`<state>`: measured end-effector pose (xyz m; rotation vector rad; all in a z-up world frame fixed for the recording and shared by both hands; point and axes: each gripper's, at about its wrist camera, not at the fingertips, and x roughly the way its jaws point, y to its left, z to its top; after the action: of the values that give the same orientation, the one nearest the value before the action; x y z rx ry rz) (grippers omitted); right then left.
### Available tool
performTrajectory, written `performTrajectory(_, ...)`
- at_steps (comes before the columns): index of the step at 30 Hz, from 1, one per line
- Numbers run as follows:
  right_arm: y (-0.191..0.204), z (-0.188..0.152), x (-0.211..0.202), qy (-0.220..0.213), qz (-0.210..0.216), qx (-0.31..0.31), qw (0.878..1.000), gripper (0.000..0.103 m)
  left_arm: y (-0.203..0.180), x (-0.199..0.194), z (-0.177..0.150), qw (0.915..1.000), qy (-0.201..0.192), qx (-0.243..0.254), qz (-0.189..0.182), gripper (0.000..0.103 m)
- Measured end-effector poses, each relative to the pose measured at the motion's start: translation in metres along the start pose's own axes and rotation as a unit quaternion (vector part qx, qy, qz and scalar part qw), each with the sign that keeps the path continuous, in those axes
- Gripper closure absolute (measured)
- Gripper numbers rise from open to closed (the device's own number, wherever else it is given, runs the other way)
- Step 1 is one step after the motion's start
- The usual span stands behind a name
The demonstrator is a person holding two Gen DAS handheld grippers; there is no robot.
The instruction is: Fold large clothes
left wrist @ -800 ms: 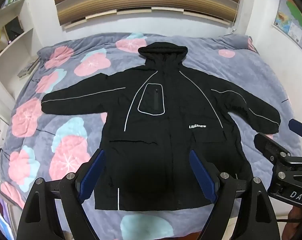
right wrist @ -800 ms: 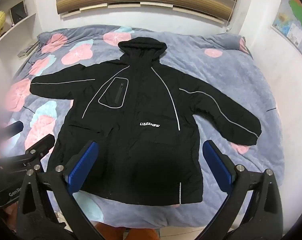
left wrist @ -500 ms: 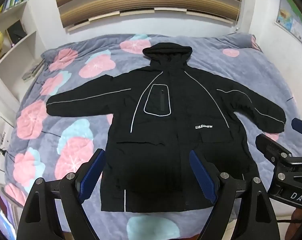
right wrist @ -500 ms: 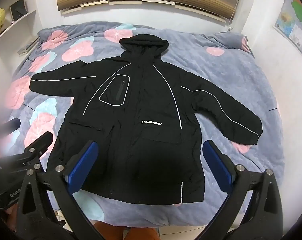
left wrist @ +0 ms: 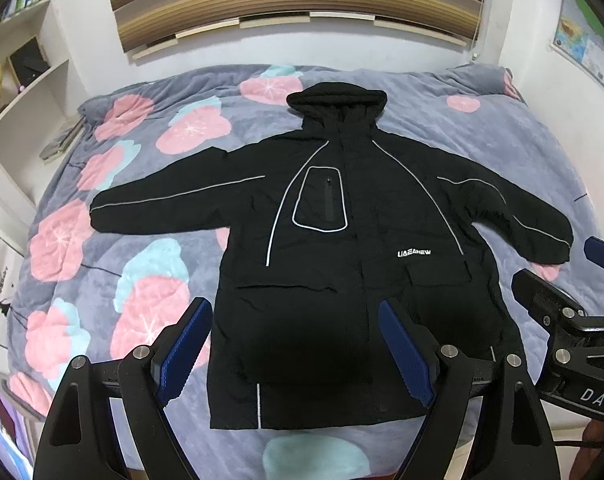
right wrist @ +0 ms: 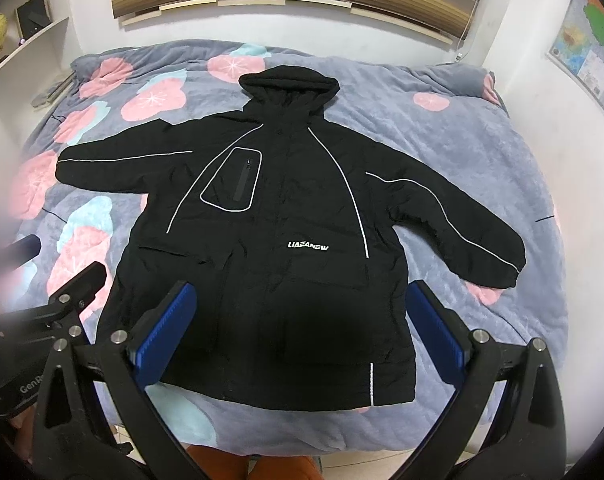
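Note:
A black hooded jacket with white piping lies flat, front up, on the bed, sleeves spread to both sides, hood at the far end. It also shows in the right wrist view. My left gripper is open and empty, held above the jacket's hem. My right gripper is open and empty, also above the hem; it also shows at the right edge of the left wrist view. The left gripper shows at the left edge of the right wrist view.
The bed has a grey quilt with pink and blue flowers. White shelves stand at the left wall. A slatted headboard is at the far end. A map hangs on the right wall.
Both grippers have drifted slightly, so the jacket sits a little further right and lower in the views. The jacket itself has not moved. Both grippers stay open.

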<state>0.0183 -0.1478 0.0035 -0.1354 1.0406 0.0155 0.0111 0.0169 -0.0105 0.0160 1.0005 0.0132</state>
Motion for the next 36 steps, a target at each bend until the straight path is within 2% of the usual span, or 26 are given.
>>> performTrajectory(5,0.007,0.003,0.002,0.003,-0.004,0.005,1.000,0.001,0.006,0.004,0.003,0.9999,0.006,-0.002,-0.008,0.017)
performTrajectory(12,0.014,0.006,0.006,0.003,-0.012,0.015,1.000,0.001,0.016,0.009,0.011,0.9999,0.009,0.014,0.004,0.017)
performTrajectory(18,0.015,0.009,0.007,-0.001,0.004,0.037,0.999,0.001,0.027,0.018,0.013,0.9986,0.050,0.008,-0.017,0.017)
performTrajectory(26,0.006,0.013,0.008,-0.008,0.011,0.053,0.999,0.002,0.026,0.021,0.019,0.9989,0.041,0.002,-0.024,0.017)
performTrajectory(28,0.000,0.017,0.008,-0.015,0.013,0.057,0.998,0.002,0.022,0.019,0.023,0.9995,0.024,-0.002,-0.022,0.017)
performTrajectory(36,-0.059,0.026,0.014,-0.029,0.009,0.079,0.996,0.002,-0.003,0.015,0.035,0.9994,-0.012,-0.028,-0.019,0.017)
